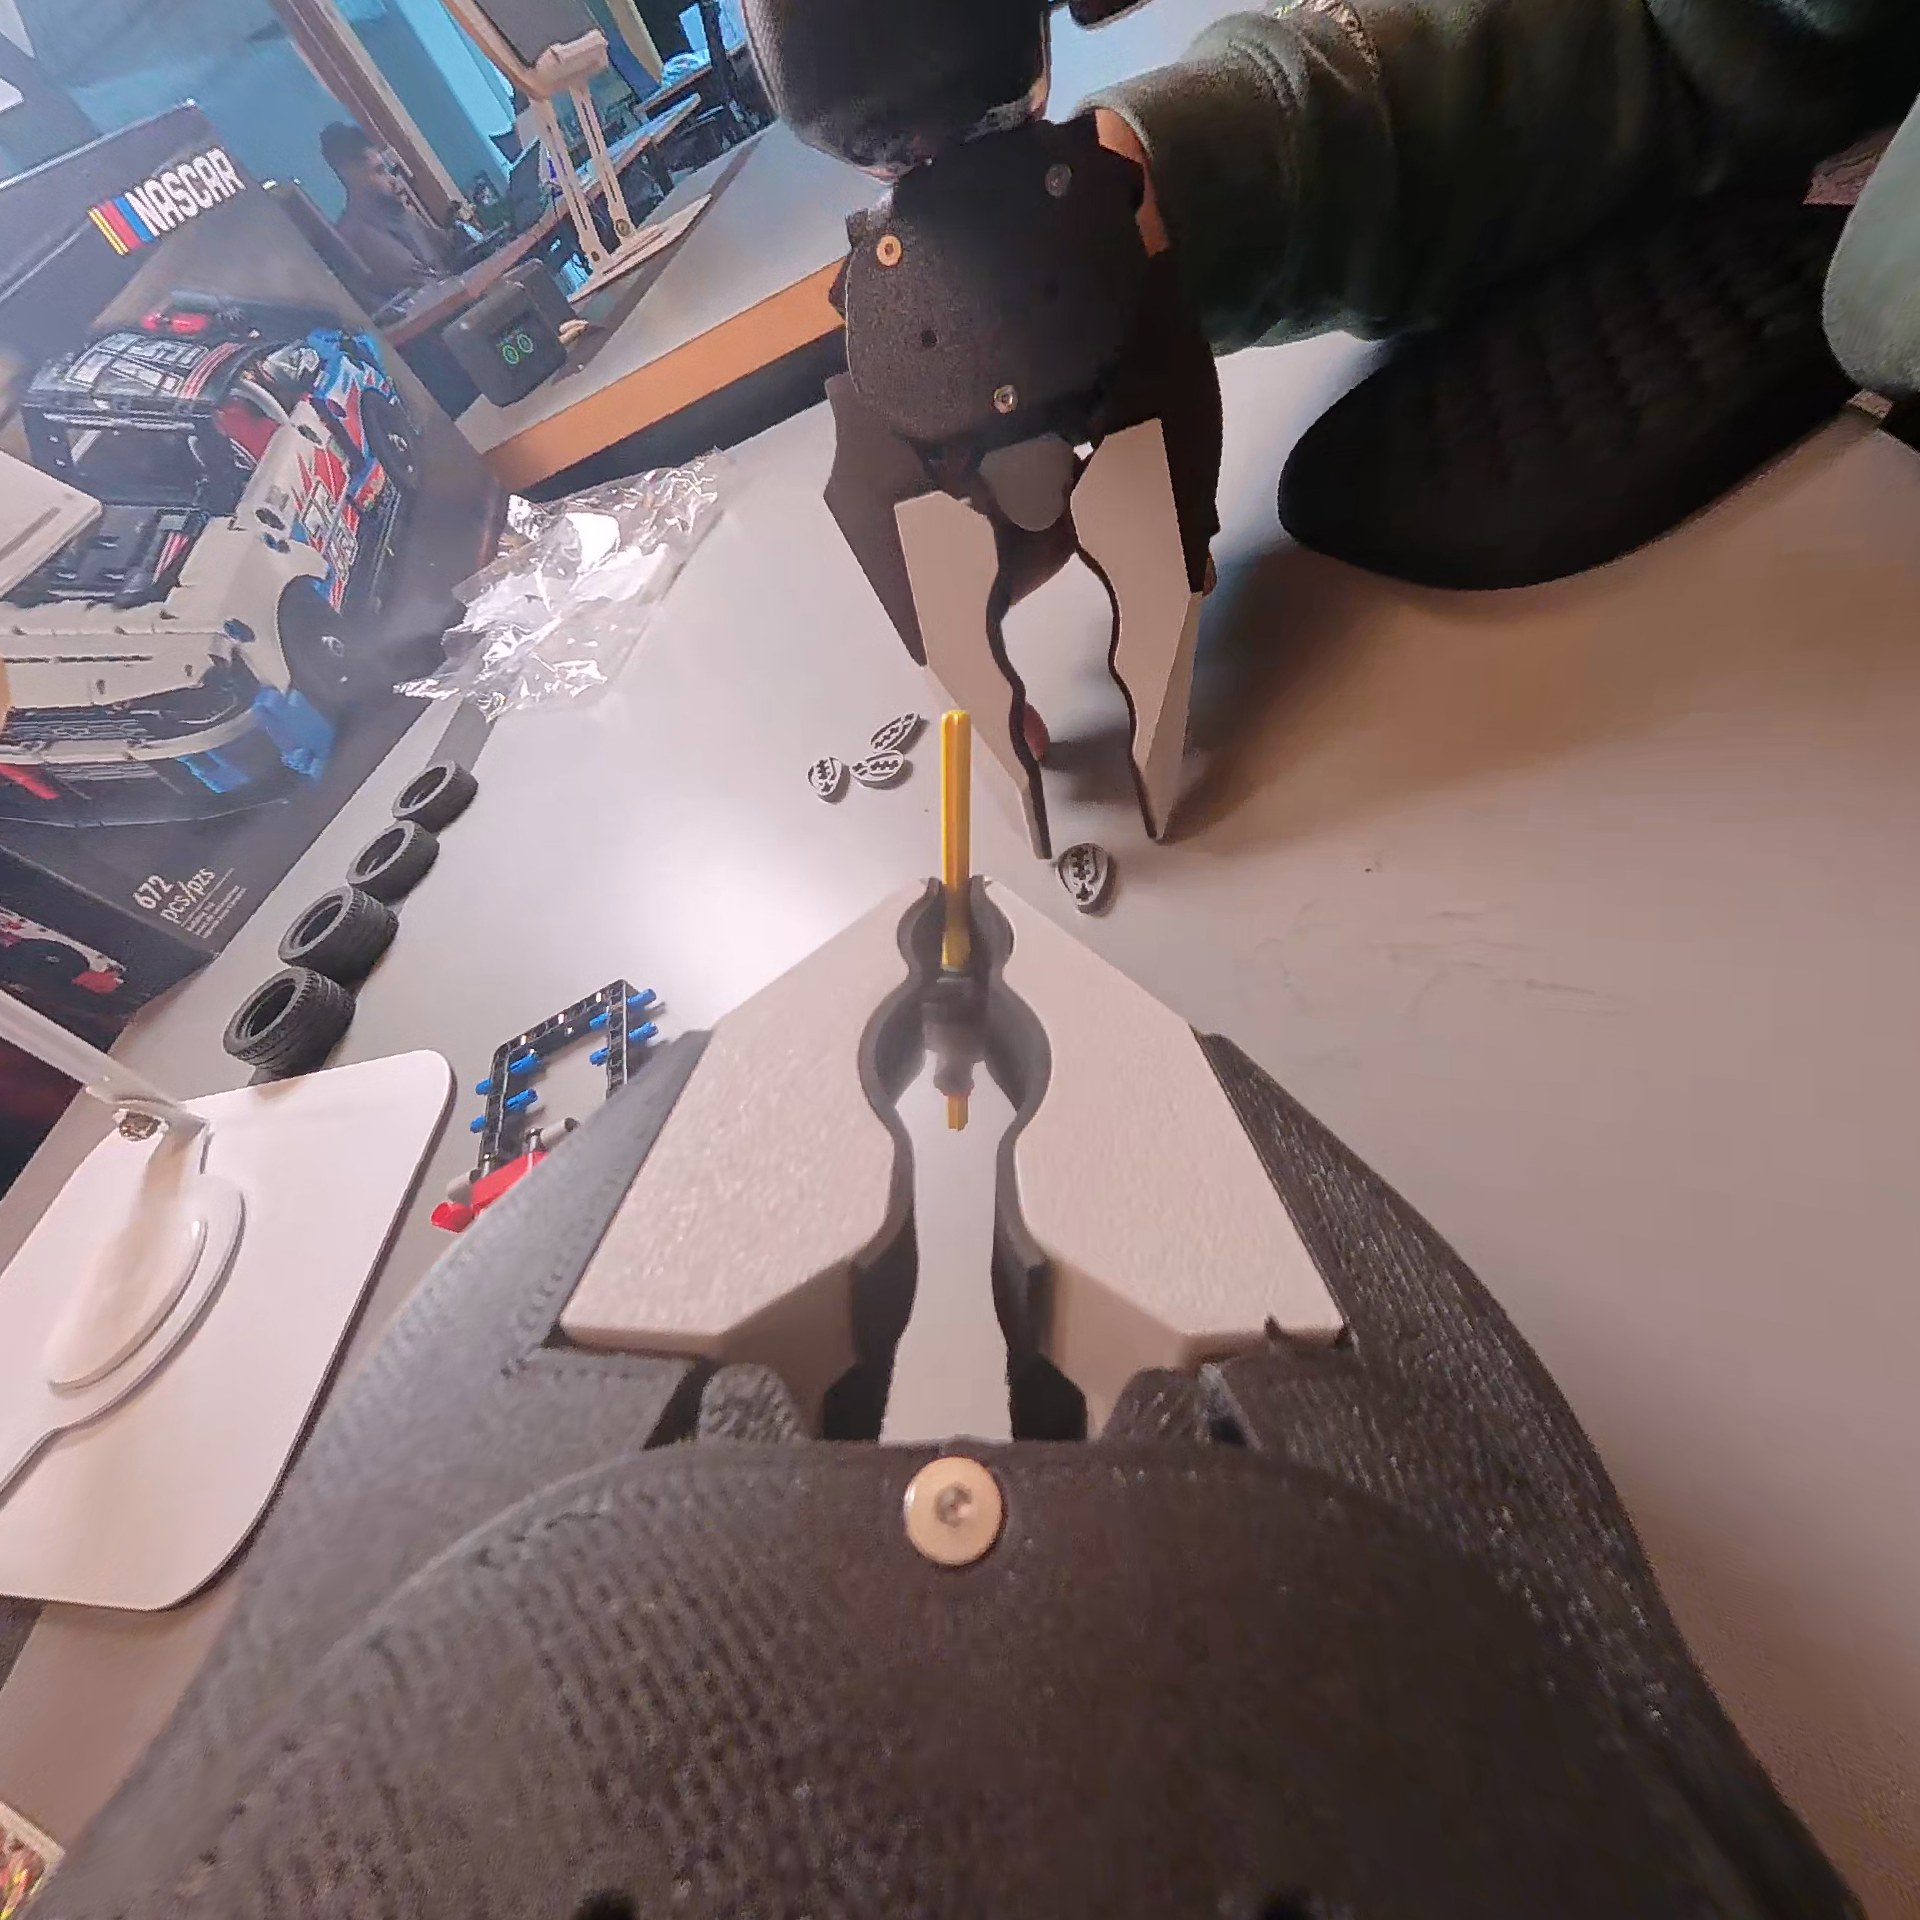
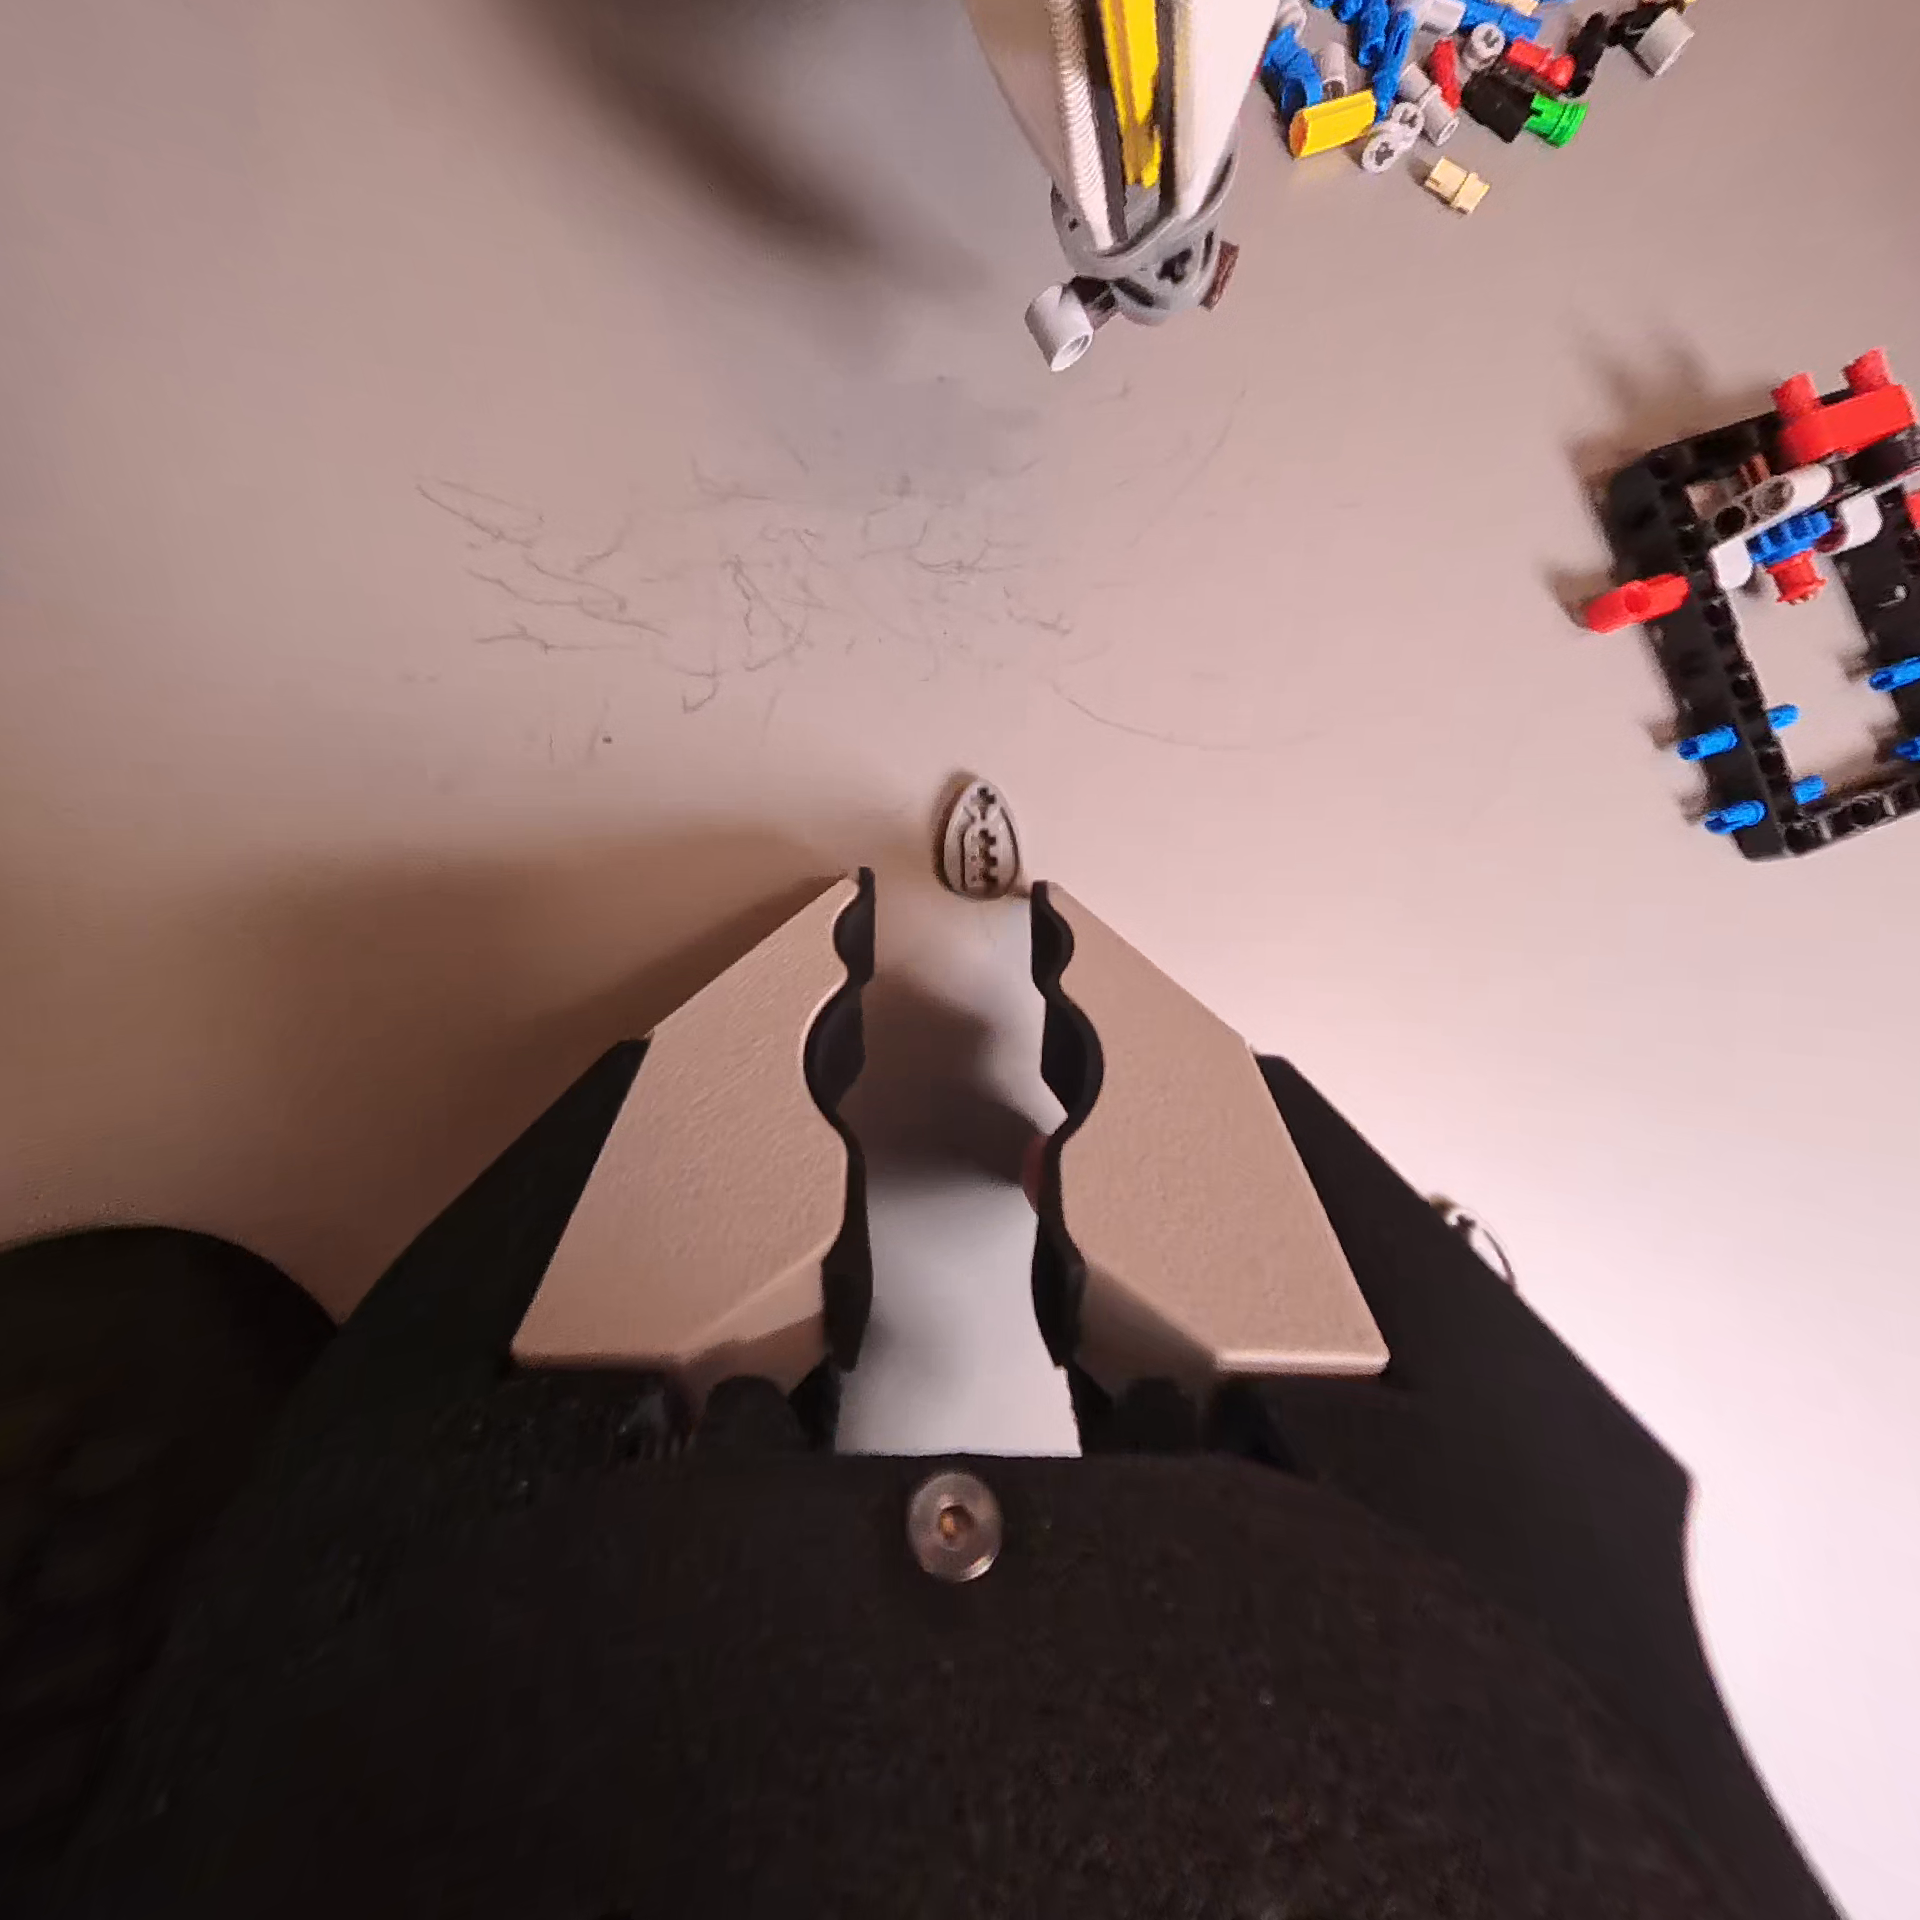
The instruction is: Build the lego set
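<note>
Two grippers we hold: our left gripper (image 1: 954, 894) at frame centre pinches a yellow axle (image 1: 954, 800), while our right gripper (image 2: 951, 891) stands spread on the counter (image 2: 416, 312), tips just beside a grey oval piece (image 2: 979, 850).

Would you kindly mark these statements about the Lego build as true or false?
1. The left gripper is shut on a yellow axle. True.
2. The right gripper holds a grey cam piece. False: its jaws are open and the piece lies on the table just beyond its tips.
3. Four black tyres stand in a row beside the set box. True.
4. The black frame carries green pins. False: its pins are blue and red.
</note>
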### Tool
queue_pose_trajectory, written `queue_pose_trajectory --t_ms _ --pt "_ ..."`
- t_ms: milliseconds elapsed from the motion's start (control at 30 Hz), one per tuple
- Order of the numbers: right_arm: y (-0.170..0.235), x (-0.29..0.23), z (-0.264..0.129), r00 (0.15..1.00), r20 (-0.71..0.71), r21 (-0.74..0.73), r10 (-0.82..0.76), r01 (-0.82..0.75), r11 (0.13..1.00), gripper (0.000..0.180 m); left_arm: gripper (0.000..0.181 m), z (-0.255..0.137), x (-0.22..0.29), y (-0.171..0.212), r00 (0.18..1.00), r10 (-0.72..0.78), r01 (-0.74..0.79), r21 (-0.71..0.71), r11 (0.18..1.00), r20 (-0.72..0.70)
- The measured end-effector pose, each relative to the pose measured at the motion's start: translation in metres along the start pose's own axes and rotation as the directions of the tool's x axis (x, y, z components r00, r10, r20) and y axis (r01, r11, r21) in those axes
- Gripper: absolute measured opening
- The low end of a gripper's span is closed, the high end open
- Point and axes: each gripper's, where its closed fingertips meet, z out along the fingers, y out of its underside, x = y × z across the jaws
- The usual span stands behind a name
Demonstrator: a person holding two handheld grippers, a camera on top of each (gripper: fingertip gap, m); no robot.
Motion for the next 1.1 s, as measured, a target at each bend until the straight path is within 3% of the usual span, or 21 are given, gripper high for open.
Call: queue_pose_trajectory --t_ms 100,200,267,400,500,700,867,1100 --pt "-0.002 0.000 0.002 0.999 -0.021 -0.002 -0.034 0.034 0.999 0.008 0.002 0.000 0.000 0.000 1.000 0.002 -0.002 -0.003 1.000 0.001" --pt "-0.008 -0.001 -0.004 0.999 -0.002 0.027 -0.034 0.034 0.999 0.019 0.002 -0.001 -0.002 -0.001 1.000 -0.004 0.004 0.002 1.000 0.007" --pt "-0.030 0.017 -0.019 0.997 -0.070 0.116 -0.032 0.040 0.992 0.022 0.002 -0.002 -0.006 -0.002 1.000 -0.010 0.010 0.006 1.000 0.015" --pt "-0.102 0.102 -0.064 0.938 -0.346 0.306 0.020 0.092 0.947 0.017 0.002 -0.008 -0.014 -0.006 0.999 -0.034 0.032 0.036 0.999 0.037" --pt "-0.157 0.169 -0.080 0.874 -0.483 0.351 0.049 0.142 0.926 0.018 0.002 -0.015 -0.020 -0.008 0.996 -0.054 0.050 0.059 0.997 0.065" --pt "-0.237 0.269 -0.074 0.797 -0.599 0.377 0.081 0.191 0.907 0.026 0.002 -0.017 -0.024 -0.001 0.995 -0.060 0.056 0.050 0.997 0.084" --pt "-0.232 0.309 -0.054 0.752 -0.653 0.278 0.089 0.128 0.952 0.024 0.002 -0.016 -0.022 0.002 0.996 -0.060 0.057 0.045 0.997 0.071" --pt "-0.222 0.303 -0.051 0.782 -0.611 0.317 0.123 0.099 0.943 0.026 0.002 -0.015 -0.023 0.005 0.994 -0.079 0.076 0.049 0.996 0.069"
